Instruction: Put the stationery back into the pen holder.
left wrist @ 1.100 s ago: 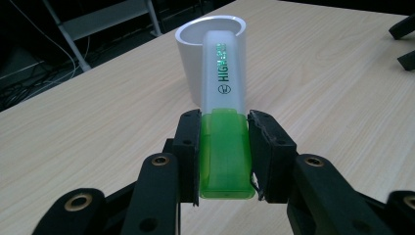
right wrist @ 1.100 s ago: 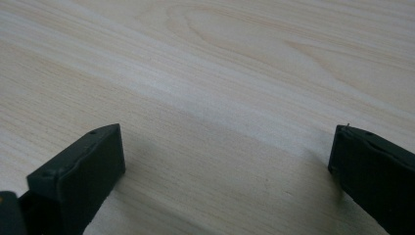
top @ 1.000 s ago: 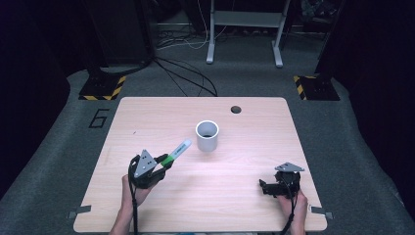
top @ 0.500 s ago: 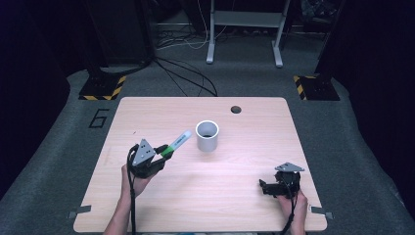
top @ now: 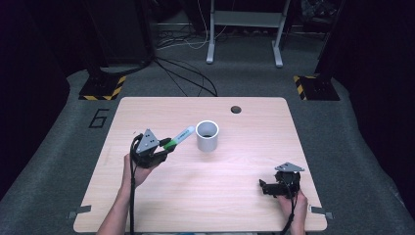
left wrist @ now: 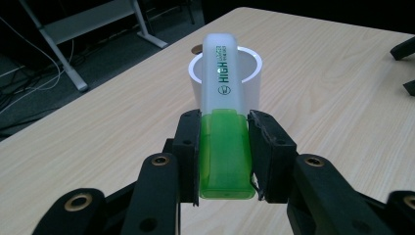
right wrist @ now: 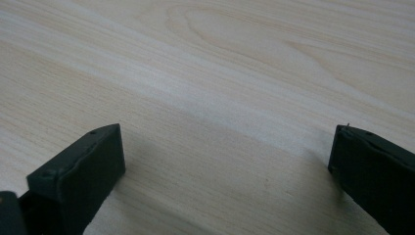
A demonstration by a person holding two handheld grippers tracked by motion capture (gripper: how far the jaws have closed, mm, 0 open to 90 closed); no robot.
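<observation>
The left gripper (top: 161, 149) is clamped on the green cap end of a highlighter (left wrist: 222, 103), lifted above the counter (top: 235, 196) with its white barrel pointing at the white cup (top: 207, 135) just to its right. The right gripper (top: 274, 186) rests at the counter's near right, jaws spread wide with nothing between them
</observation>
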